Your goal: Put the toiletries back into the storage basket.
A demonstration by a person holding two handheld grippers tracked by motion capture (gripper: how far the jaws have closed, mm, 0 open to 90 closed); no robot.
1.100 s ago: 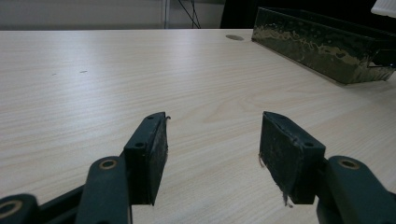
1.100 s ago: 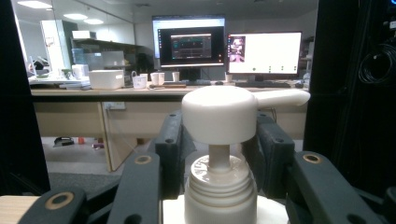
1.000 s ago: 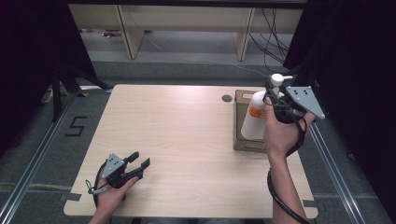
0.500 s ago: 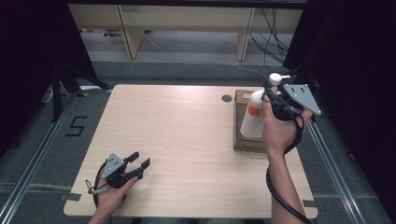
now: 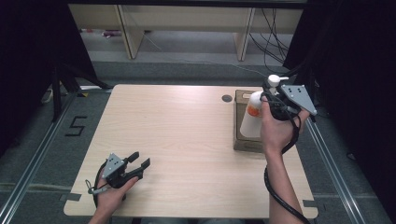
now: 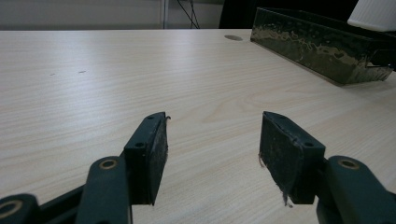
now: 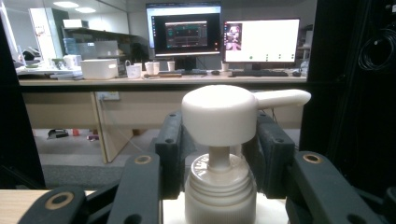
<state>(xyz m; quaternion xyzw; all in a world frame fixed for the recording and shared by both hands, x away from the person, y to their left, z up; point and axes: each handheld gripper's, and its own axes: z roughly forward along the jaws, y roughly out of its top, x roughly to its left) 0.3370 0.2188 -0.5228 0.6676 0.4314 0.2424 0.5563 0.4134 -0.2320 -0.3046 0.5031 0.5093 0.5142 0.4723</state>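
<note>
Right claw [image 5: 270, 99]: clamped around the neck of the pump bottle [image 5: 251, 120], one jaw either side of the white collar, just under the pump head [image 7: 219, 114]. A grip up there, I'd say, lets the body hang straight beneath it.
Pump bottle: white, orange label, held upright above the dark tray [image 5: 246, 143] at the right side of the desk [image 5: 187, 140]. Whether its base touches the tray floor I can't tell (the hand blocks that spot).
Spout: points sideways, clear of the jaws, so the pump isn't pressed.
Left claw [image 5: 140, 164]: jaws wide apart, nothing between the pads [image 6: 152, 156], down low on the near-left part of the desk, well apart from the tray. Parked out of the way, by the look of it, while the other hand works.
Dark tray: long, shallow, glossy walls; across the desk from the left claw in its own view, with the bottle's white bottom edge above it.
Step in hand: carrying the bottle at the tray; whether going in or coming out, this moment alone won't say.
</note>
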